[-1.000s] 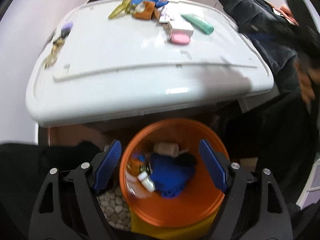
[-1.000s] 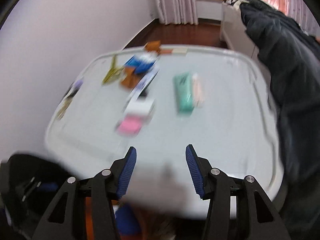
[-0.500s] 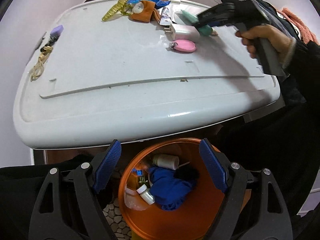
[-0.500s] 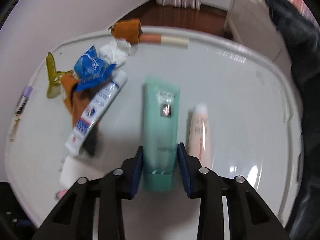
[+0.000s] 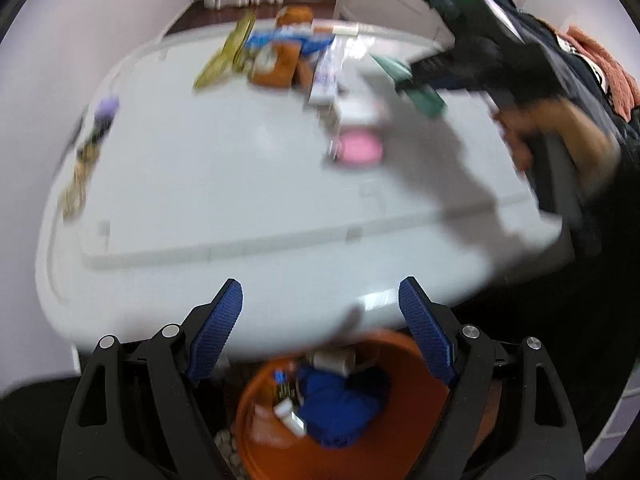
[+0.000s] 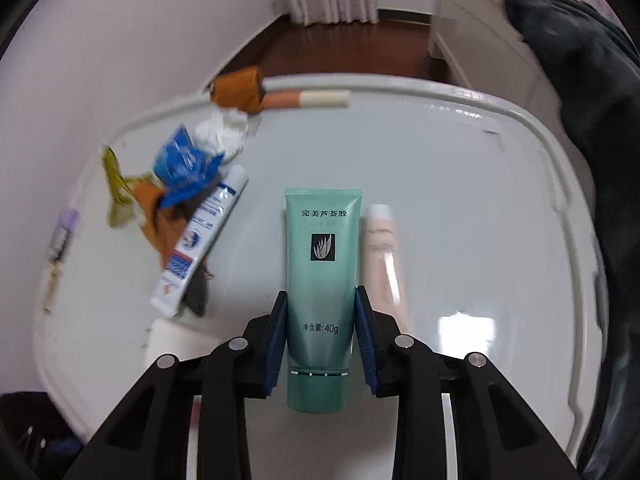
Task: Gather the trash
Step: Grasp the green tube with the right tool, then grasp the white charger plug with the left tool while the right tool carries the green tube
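Viewing the right wrist frame, we found the right gripper with its blue pads pressed against both flanks of a green tube, cap end toward the camera, crimped end pointing away over the white table; whether the tube touched the table we could not tell; just right of it lay a pale pink tube, and to its left a white-and-blue tube lay tilted across brown and dark scraps; farther back we noted a crumpled blue wrapper, a wad of white paper, a yellow-green clip and an orange-and-white tube near the far rim. In the blurred left wrist frame, the left gripper hung with its fingers spread wide and holding nothing, above an orange bin below the near table edge; the bin contained a blue cloth and small bottles; a pink disc lay mid-table.
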`<state>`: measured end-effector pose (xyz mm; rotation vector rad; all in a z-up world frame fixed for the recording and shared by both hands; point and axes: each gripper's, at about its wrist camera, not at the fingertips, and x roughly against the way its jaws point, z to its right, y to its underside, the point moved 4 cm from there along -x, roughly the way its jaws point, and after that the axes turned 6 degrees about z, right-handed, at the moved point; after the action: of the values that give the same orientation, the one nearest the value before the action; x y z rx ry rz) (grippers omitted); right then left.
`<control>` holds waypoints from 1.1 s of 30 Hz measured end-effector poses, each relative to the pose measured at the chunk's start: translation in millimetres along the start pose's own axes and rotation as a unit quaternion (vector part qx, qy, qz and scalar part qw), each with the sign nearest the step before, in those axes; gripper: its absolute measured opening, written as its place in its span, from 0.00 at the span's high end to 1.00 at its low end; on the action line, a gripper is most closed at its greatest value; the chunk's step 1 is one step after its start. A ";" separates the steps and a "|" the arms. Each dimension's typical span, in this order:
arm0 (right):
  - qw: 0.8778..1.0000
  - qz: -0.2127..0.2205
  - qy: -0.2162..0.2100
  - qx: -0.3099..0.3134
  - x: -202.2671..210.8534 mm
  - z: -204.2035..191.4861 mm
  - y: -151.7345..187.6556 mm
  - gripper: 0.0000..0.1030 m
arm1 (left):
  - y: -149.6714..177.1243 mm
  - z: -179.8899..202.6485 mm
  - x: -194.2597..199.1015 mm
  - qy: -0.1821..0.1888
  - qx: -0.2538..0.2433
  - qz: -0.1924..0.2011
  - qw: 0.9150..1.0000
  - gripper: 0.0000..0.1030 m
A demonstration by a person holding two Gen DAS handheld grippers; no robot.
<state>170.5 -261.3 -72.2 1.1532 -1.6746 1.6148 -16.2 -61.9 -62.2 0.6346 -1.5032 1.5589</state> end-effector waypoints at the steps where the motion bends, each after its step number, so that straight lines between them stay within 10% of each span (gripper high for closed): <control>1: 1.000 0.010 -0.004 -0.012 12.3 5.2 1.8 0.69 | -14.2 7.1 -2.8 -0.002 -0.006 0.010 1.000 0.24; 11: 0.990 0.115 -0.049 -0.059 115.6 25.7 40.6 0.69 | -96.1 42.4 -87.9 -0.045 0.007 0.008 0.999 0.20; 18: 0.992 0.101 -0.049 -0.057 113.3 33.9 46.3 0.69 | -107.6 29.4 -132.5 -0.095 0.027 0.013 0.995 0.32; 33: 0.993 0.098 -0.046 -0.046 118.5 7.5 58.5 0.69 | -87.5 14.1 -26.6 -0.073 0.023 0.068 0.995 0.36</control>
<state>64.0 -298.2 -2.9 1.0596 -1.9543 1.6023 68.0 -89.6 -35.5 0.6975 -1.6528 1.6838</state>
